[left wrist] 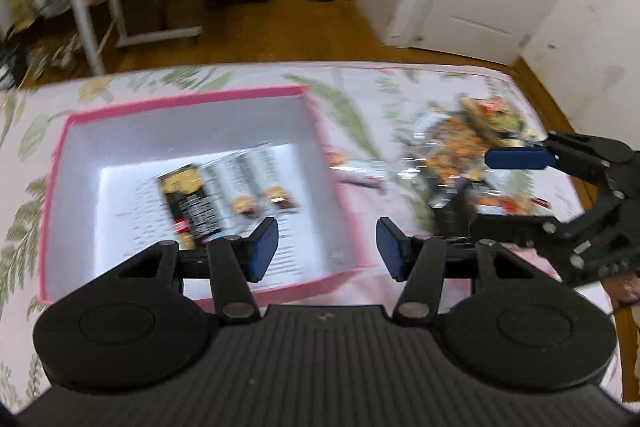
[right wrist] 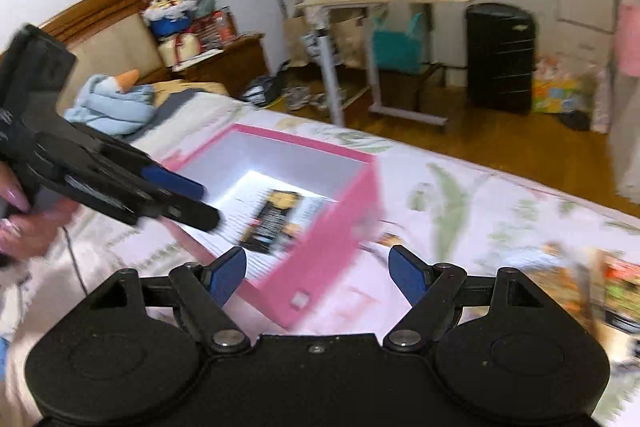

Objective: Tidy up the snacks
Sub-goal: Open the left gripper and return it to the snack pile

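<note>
Pink-rimmed box (left wrist: 188, 103) sits open on the floral bedspread (left wrist: 360, 95), a dark snack packet (left wrist: 188, 203) lying flat inside. Right of it, a loose heap of snacks (left wrist: 468, 147) waits on the bed. Left gripper (left wrist: 326, 247) fingers stand apart, empty; right gripper (right wrist: 318, 273) fingers spread wide, empty.

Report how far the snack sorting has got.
Done: a few snack packets already lie inside the pink box. In hand: nothing; the left gripper and right gripper are both open and hold nothing. Left: a pile of snacks sits on the floral bedspread beside the box, waiting to go in.
</note>
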A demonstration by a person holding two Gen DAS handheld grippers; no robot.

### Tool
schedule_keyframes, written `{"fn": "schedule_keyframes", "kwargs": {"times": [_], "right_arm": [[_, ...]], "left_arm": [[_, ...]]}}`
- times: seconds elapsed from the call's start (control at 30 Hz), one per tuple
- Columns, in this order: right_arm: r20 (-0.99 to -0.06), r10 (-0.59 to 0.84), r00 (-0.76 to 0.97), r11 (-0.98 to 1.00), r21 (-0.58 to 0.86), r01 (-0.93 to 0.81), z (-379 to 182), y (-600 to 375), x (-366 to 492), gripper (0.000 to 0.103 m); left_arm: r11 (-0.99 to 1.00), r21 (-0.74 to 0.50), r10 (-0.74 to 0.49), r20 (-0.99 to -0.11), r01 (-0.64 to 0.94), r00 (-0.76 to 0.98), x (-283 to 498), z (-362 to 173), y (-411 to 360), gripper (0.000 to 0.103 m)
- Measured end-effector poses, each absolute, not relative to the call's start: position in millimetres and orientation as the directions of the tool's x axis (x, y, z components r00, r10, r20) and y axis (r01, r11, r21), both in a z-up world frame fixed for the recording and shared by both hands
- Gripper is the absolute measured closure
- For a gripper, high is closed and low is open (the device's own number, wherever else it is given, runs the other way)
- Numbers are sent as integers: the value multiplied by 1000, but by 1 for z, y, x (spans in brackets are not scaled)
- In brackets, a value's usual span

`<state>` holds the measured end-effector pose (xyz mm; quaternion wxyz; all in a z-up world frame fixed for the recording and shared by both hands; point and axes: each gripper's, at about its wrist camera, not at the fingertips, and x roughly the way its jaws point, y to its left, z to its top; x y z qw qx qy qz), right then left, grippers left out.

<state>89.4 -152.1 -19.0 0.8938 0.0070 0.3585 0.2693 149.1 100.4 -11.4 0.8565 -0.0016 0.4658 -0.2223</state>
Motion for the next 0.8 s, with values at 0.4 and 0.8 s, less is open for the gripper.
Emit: {"fn": "schedule_keyframes", "kwargs": {"times": [0.4, 0.8], "right_arm": [[-703, 340, 624, 937, 306, -165, -83, -283, 51, 21], [-741, 273, 613, 956, 278, -90, -121, -322, 39, 21]], "left_arm": [[820, -298, -494, -800, 488, 341, 133, -48, -11, 50], [832, -347, -481, -839, 433, 254, 136, -114, -69, 51]]}}
